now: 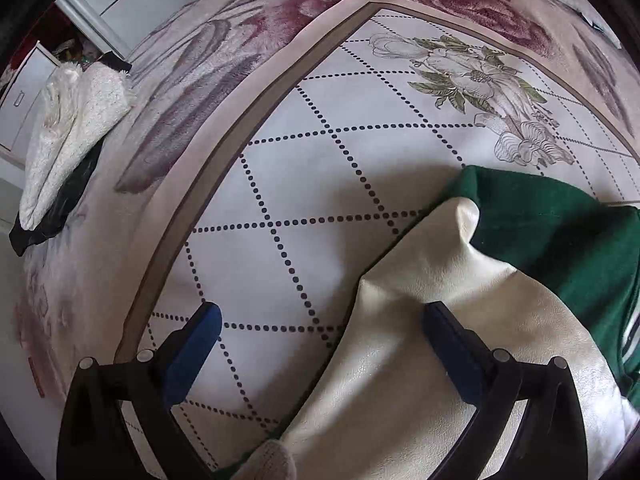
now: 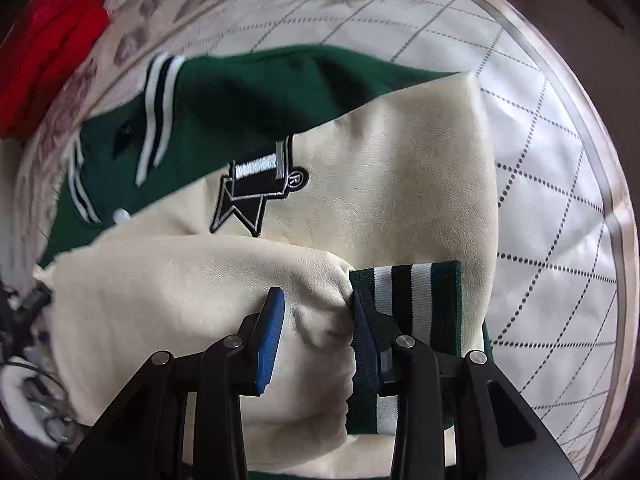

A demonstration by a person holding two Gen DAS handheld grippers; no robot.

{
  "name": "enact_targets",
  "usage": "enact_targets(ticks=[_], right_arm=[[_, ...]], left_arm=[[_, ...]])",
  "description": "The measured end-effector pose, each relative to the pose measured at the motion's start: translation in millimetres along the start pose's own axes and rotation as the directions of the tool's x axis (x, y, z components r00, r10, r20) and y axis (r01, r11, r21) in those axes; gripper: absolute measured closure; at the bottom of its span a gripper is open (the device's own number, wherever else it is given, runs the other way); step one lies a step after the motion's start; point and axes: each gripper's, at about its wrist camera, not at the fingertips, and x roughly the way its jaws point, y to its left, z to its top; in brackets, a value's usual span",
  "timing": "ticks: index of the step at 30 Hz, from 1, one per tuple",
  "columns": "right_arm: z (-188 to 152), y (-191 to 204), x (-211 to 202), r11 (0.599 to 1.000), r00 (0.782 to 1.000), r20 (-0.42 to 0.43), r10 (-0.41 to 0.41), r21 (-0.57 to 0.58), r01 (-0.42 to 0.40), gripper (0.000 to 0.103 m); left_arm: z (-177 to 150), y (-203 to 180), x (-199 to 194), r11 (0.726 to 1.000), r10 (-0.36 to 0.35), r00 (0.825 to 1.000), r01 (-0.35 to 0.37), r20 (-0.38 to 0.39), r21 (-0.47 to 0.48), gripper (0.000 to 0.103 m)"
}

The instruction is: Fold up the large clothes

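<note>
A green varsity jacket (image 2: 240, 92) with cream leather sleeves lies on a quilted bed cover (image 1: 320, 184). In the right wrist view my right gripper (image 2: 316, 304) is shut on the cream sleeve (image 2: 200, 280) just beside its striped cuff (image 2: 408, 292). A black star patch (image 2: 256, 188) shows on the other cream sleeve behind. In the left wrist view my left gripper (image 1: 320, 320) is wide open and holds nothing. Its right finger (image 1: 452, 344) is over a cream sleeve (image 1: 420, 320), its left finger over the bare cover. The green body (image 1: 560, 232) lies to the right.
A white fluffy garment (image 1: 68, 132) over dark clothes lies at the bed's left edge. A red garment (image 2: 48, 48) lies at the far left in the right wrist view. White cabinets (image 1: 24, 92) stand beyond the bed.
</note>
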Motion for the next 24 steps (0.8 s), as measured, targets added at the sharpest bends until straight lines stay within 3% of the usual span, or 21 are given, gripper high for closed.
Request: enact_targets(ticks=[4, 6, 8, 11, 13, 16, 21, 24], right_arm=[[3, 5, 0, 0.998, 0.999, -0.015, -0.04, -0.039, 0.04, 0.064], [3, 0, -9, 1.0, 1.0, -0.027, -0.003, -0.021, 0.002, 0.064], [-4, -13, -25, 0.999, 0.998, -0.041, 0.038, 0.012, -0.037, 0.064], [-32, -43, -48, 0.997, 0.992, -0.099, 0.077, 0.038, -0.073, 0.058], [-61, -69, -63, 0.996, 0.988, -0.131, 0.082, 0.029, -0.079, 0.056], [-108, -118, -78, 0.997, 0.979, -0.19, 0.072, 0.035, -0.067, 0.056], [-177, -212, -94, 0.998, 0.966, -0.257, -0.028, 0.042, 0.04, 0.056], [-207, -261, -101, 0.994, 0.957, -0.276, -0.086, 0.038, 0.101, 0.056]], left_arm=[[-13, 8, -32, 1.0, 0.026, 0.998, -0.026, 0.058, -0.005, 0.0], [-28, 11, -58, 1.0, -0.015, 0.996, 0.015, 0.09, -0.001, 0.0], [-60, 12, -91, 0.997, -0.066, 0.991, 0.062, 0.114, 0.036, 0.0], [-112, -1, -131, 0.988, -0.058, 0.989, 0.037, 0.135, 0.15, 0.0], [-167, -15, -157, 0.969, -0.05, 0.991, 0.018, 0.124, 0.248, 0.0], [-250, -37, -181, 0.921, -0.015, 0.995, -0.027, 0.103, 0.389, 0.0], [-400, -80, -209, 0.783, 0.088, 0.987, -0.15, 0.131, 0.603, 0.0], [-466, -103, -226, 0.714, 0.122, 0.977, -0.21, 0.177, 0.668, 0.0]])
